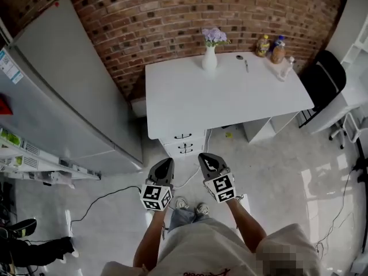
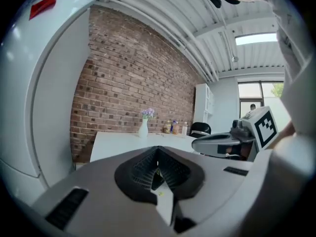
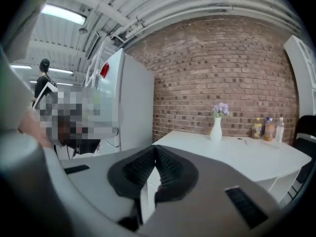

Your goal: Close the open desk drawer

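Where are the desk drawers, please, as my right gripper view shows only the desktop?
Observer: The head view shows the drawer unit under the near edge of the desk, towards its left end.
Operator: Is the left gripper holding anything?
Observer: No, the left gripper has its jaws together, with nothing between them.
Operator: Is anything lying on the floor?
Observer: A black cable runs over the floor, left of the person's shoes.
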{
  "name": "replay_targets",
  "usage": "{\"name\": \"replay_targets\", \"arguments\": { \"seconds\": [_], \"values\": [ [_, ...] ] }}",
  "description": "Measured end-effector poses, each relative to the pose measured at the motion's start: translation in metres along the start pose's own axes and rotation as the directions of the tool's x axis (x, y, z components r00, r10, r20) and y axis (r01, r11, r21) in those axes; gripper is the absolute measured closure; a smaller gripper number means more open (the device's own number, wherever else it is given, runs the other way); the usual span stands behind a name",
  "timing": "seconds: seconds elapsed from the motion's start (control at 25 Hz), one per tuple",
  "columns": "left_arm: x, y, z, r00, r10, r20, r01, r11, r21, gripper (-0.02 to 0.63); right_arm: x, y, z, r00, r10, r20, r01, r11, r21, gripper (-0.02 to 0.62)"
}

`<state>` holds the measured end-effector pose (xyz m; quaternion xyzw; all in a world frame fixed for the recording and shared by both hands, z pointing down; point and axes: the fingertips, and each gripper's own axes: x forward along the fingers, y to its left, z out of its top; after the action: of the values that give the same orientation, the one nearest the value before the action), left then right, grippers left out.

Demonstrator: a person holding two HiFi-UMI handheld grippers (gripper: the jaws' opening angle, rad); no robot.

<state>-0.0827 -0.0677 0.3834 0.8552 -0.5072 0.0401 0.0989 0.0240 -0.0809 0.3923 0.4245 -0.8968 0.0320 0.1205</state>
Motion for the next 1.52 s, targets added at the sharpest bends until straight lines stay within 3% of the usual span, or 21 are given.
{"name": "replay_targets", "arguments": {
  "seconds": [0.32,0.56,0.84,1.52],
  "values": [
    [-0.009,-0.027,0.033,0.998,0.009,0.066,-0.009,1.0,0.012,0.594,-0.033,0.008,0.025,0.999,-0.001,0.04,0.003,0.999,-0.046,0.578],
    [-0.013,-0.029,0.042,0.997,0.039,0.066,-0.043,0.997,0.057,0.594,-0.044,0.0,0.028,0.998,-0.03,0.049,0.029,1.0,0.005,0.578],
    [-0.007,-0.036,0.041,0.997,0.055,0.062,-0.06,0.995,0.083,0.594,-0.045,-0.009,0.028,0.998,-0.039,0.052,0.037,0.998,0.046,0.578],
    [-0.01,-0.041,0.033,0.997,0.059,0.04,-0.062,0.996,0.065,0.594,-0.043,-0.012,0.027,0.998,-0.035,0.058,0.029,0.995,0.095,0.578]
  ]
}}
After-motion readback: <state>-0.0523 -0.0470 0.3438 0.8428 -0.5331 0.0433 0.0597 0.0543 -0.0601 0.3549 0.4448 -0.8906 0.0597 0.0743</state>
